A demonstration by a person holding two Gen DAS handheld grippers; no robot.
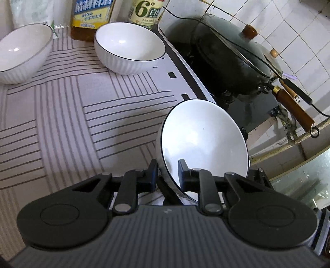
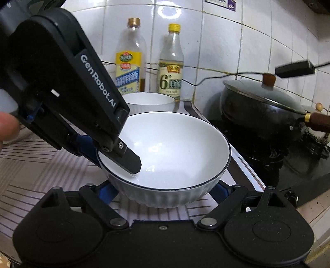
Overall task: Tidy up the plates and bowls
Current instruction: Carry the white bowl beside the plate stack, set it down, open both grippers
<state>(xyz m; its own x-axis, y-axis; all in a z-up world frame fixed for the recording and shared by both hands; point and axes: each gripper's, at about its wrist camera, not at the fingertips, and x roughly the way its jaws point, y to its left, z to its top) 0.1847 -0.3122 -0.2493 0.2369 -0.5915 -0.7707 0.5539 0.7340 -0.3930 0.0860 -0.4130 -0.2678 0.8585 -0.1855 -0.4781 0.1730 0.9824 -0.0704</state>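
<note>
My left tongs are clamped narrow on the rim of the near bowl, one finger inside, one outside on the ribbed wall. My right tongs stand wide, fingers on either side of the same bowl low down; I can't tell if the pads touch it, so I count them as not gripping. The near bowl sits at the right edge of the striped surface, just beside the stove with the black wok. In the left view it looks tipped, mouth facing the camera; in the right view its rim looks close to level and mouth up, so the tilt is slight at most, probably just lens. It's round, so no real long axis; its axis runs roughly vertical, opening upward. Progress: early, I'd judge. Three bowls are still apart: the mid bowl stands upright in front of the bottles, the far bowl to its left, none stacked. No plates in view. Left to do: carry the near bowl over, nest it into another, then the third.
</note>
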